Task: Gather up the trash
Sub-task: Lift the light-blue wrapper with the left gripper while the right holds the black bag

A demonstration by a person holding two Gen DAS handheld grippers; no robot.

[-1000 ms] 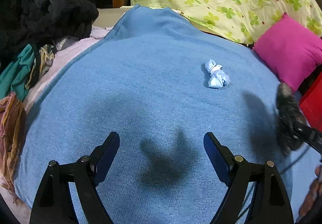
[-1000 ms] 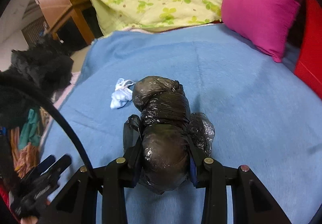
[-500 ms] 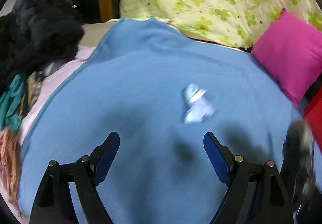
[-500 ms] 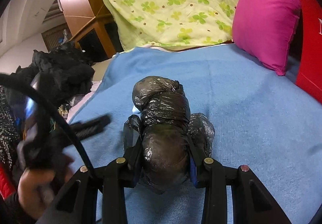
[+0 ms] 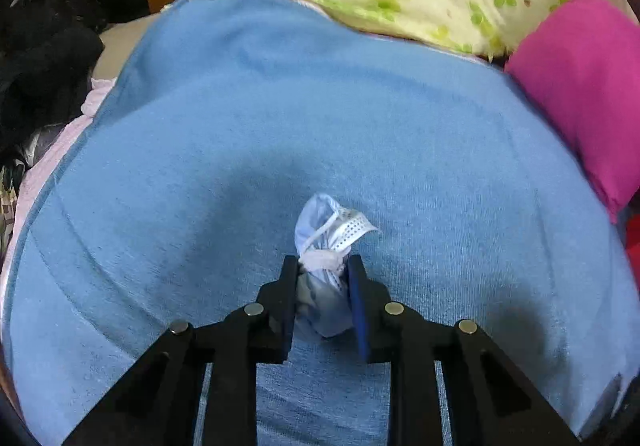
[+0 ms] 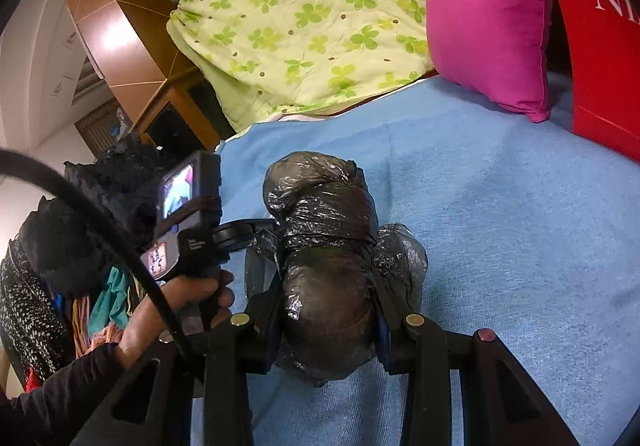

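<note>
Pink pillow [image 5: 580, 85] beyond left tongs [image 5: 322, 278]

- Indoor light is moderate and warm; glare flares on the wooden panel [image 6: 120, 33] in the right wrist view.
- A soft dark shadow pools on the blue blanket [image 5: 280, 117] ahead of the left gripper [image 5: 322, 278].
- Fisheye bending and black vignette mark the corners; the far edges look soft.

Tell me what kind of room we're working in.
Most likely a bedroom: a blue blanket spread over a bed, a clover-print quilt bunched behind it, a pink pillow, and clothes piled alongside.
</note>
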